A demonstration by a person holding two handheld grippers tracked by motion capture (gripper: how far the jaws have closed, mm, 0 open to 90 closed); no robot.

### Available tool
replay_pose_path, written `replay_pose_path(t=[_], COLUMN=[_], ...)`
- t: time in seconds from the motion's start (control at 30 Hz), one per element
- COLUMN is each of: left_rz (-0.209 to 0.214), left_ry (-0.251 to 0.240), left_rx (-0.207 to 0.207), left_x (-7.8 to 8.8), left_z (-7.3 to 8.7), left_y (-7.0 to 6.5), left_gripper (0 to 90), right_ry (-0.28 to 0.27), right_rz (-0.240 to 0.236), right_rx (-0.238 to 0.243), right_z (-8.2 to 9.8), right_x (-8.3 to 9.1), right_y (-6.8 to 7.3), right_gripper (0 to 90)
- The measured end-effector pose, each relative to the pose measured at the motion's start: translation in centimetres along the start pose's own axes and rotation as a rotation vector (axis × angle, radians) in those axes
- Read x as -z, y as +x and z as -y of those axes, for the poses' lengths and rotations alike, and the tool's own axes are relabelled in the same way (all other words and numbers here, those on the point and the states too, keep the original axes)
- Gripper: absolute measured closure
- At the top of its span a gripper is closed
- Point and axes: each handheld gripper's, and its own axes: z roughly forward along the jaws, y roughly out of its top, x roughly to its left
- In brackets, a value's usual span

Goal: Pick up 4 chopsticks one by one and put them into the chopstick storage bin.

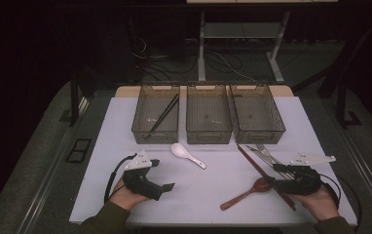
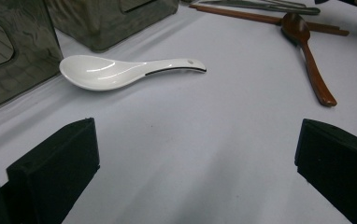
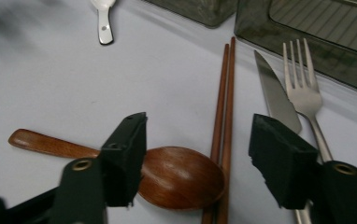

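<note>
My left gripper (image 1: 163, 174) rests open on the white table at the front left, with bare table between its jaws (image 2: 195, 154). Ahead of it lies a white ceramic spoon (image 1: 186, 154) (image 2: 120, 72). At the front right, my right gripper (image 1: 273, 175) (image 3: 197, 140) is partly open. Its jaws straddle the bowl of a wooden spoon (image 1: 245, 194) (image 3: 176, 177) and a pair of brown chopsticks (image 1: 262, 173) (image 3: 224, 102). The pads do not press on either. The spoon's bowl lies against the chopsticks.
A steel knife (image 3: 277, 93) and fork (image 3: 303, 88) lie just right of the chopsticks. Three grey bins stand in a row at the back: left bin (image 1: 155, 134) holding dark chopsticks (image 1: 164, 114), middle bin (image 1: 208, 135), right bin (image 1: 261, 135).
</note>
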Motion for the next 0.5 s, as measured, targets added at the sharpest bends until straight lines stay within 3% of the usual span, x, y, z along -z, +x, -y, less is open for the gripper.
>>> replay_pose_path(t=[0.1,0.3,0.5], left_rz=[0.004,0.013,0.011], left_ry=[0.019,0.016,0.010], left_rx=[-0.011,-0.011,-0.011], left_x=[-0.1,-0.2,-0.1], left_z=[0.1,0.1,0.2], left_y=[0.0,0.0,0.1], left_gripper=[0.0,0.0,0.0], right_ry=[0.024,0.105,0.159], right_rz=[0.006,0.026,0.045], right_rx=[-0.023,-0.025,-0.015], right_z=[0.2,1.1,1.8], right_x=[0.3,1.0,1.3], right_y=[-0.4,-0.8,-1.0], right_gripper=[46.8,61.9,70.8])
